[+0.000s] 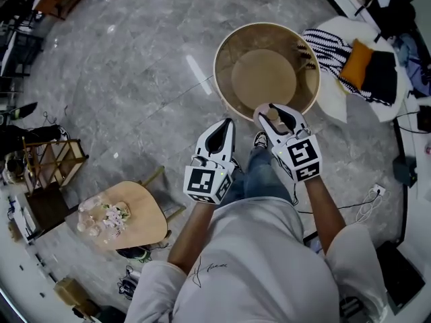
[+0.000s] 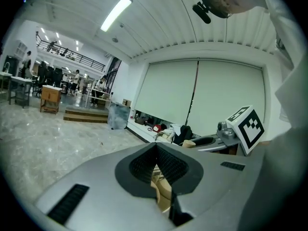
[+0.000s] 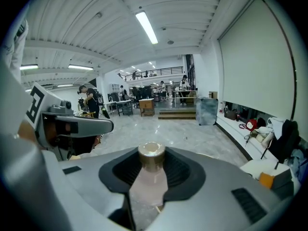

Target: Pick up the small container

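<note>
The small container [image 3: 151, 173], a pale bottle with a gold cap, stands upright between the jaws of the right hand-held gripper [image 1: 275, 112], which are closed on its sides and hold it in the air. In the head view it sits over the near rim of the round wooden bench [image 1: 266, 73]. The left hand-held gripper [image 1: 229, 122] hangs just beside it over the grey marble floor [image 1: 135, 79], jaws together and empty.

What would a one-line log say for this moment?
right claw: shut on bottle | left claw: shut, empty | bottle: in air
</note>
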Action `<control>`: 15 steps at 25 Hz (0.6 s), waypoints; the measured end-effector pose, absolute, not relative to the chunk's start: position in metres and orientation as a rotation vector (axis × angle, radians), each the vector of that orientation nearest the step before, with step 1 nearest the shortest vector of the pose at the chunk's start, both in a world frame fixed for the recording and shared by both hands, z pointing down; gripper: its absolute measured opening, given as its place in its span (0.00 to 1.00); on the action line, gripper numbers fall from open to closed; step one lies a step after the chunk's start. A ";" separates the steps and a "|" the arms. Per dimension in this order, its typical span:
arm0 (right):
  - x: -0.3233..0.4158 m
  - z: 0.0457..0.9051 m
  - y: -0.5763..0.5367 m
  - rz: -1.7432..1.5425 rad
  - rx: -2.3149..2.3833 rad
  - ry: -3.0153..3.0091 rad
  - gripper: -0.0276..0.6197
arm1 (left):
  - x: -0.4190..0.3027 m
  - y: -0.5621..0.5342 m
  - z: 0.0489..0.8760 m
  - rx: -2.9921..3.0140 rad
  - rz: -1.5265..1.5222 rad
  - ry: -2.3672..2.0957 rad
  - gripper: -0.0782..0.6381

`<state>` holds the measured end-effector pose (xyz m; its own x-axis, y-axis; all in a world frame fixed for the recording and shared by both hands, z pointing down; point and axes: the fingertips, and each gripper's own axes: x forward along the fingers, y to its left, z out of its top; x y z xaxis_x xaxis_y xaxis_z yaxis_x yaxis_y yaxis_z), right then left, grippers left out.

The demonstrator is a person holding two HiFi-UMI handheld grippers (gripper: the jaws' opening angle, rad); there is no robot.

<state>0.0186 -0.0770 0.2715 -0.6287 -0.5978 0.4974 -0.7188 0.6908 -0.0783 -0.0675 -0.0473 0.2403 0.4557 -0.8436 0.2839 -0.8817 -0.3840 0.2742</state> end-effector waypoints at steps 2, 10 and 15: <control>0.018 0.265 -0.074 0.365 1.015 -2.466 0.26 | -0.069 -0.046 0.234 2.339 0.131 -1.453 0.13; 0.016 0.241 -0.054 0.346 1.016 -2.497 0.26 | -0.066 -0.027 0.213 2.404 0.123 -1.406 0.13; 0.019 0.227 -0.043 0.337 1.022 -2.488 0.26 | -0.055 -0.015 0.201 2.444 0.103 -1.352 0.13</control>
